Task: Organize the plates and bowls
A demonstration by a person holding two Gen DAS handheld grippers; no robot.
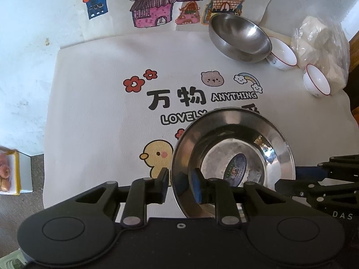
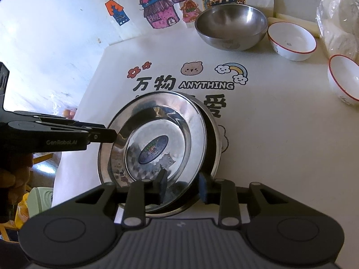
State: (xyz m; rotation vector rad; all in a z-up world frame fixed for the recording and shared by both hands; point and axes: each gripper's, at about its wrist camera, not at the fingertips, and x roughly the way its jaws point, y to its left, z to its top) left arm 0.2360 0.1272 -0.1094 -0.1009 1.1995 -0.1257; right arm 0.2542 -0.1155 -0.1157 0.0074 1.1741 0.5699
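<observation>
Two steel plates are stacked on the printed mat; the top plate (image 2: 154,143) carries a blue oval sticker and sits tilted over the lower plate (image 2: 213,139). My left gripper (image 1: 180,185) straddles the top plate's (image 1: 233,157) near-left rim, fingers close on both sides. My right gripper (image 2: 182,189) straddles the near rim with a wider gap. A steel bowl (image 2: 231,25) and two white red-rimmed bowls (image 2: 291,40) (image 2: 344,79) stand at the back right.
A plastic bag of white items (image 1: 318,44) lies at the far right by the bowls. Cartoon house drawings (image 1: 152,2) lie at the back. The mat's left edge (image 1: 48,123) drops to the floor, where a box (image 1: 9,172) stands.
</observation>
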